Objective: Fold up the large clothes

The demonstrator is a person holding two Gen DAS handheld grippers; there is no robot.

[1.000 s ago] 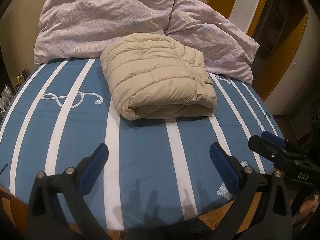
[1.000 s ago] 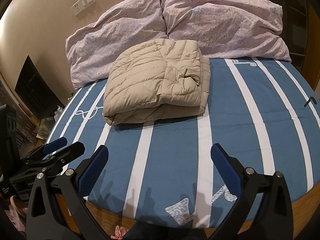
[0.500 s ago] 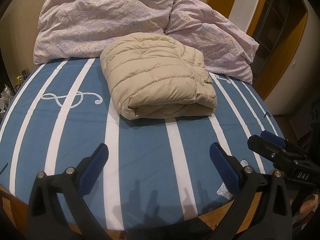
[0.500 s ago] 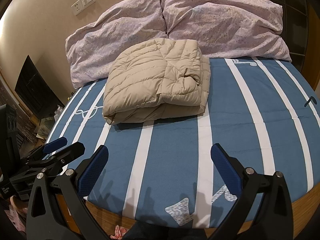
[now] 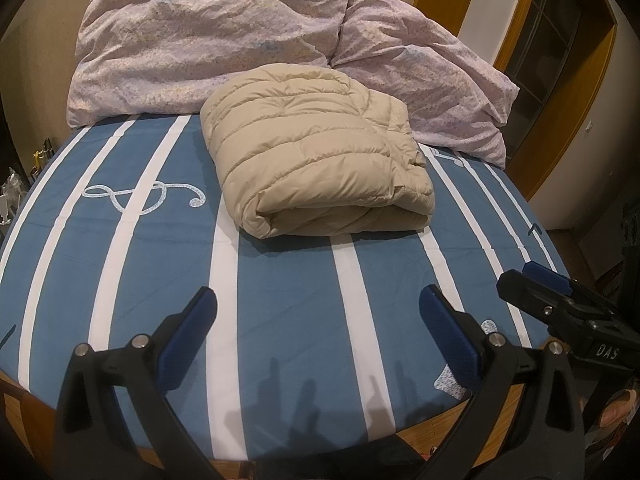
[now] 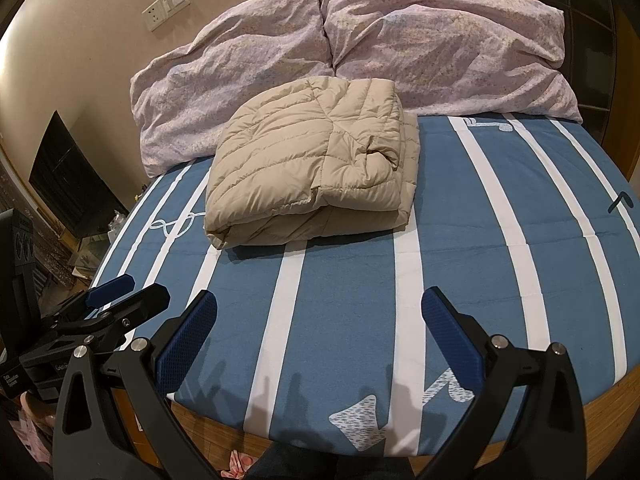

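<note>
A beige quilted puffer jacket (image 5: pixel 316 160) (image 6: pixel 316 172) lies folded into a thick bundle on the bed, near the pillows. My left gripper (image 5: pixel 318 304) hovers over the near edge of the bed, well short of the jacket, open with nothing between its blue pads. My right gripper (image 6: pixel 320 306) is likewise open and empty above the near edge. In the left wrist view the right gripper (image 5: pixel 552 300) shows at the right edge. The left gripper (image 6: pixel 100 308) appears at the left of the right wrist view.
The bed (image 5: pixel 280 280) has a blue sheet with white stripes and music-note prints. Two pale purple pillows (image 5: pixel 208 36) (image 6: pixel 440 40) lie along the head. A wooden door frame (image 5: pixel 560 92) stands at the right; a dark cabinet (image 6: pixel 68 176) and wall socket (image 6: pixel 166 6) at the left.
</note>
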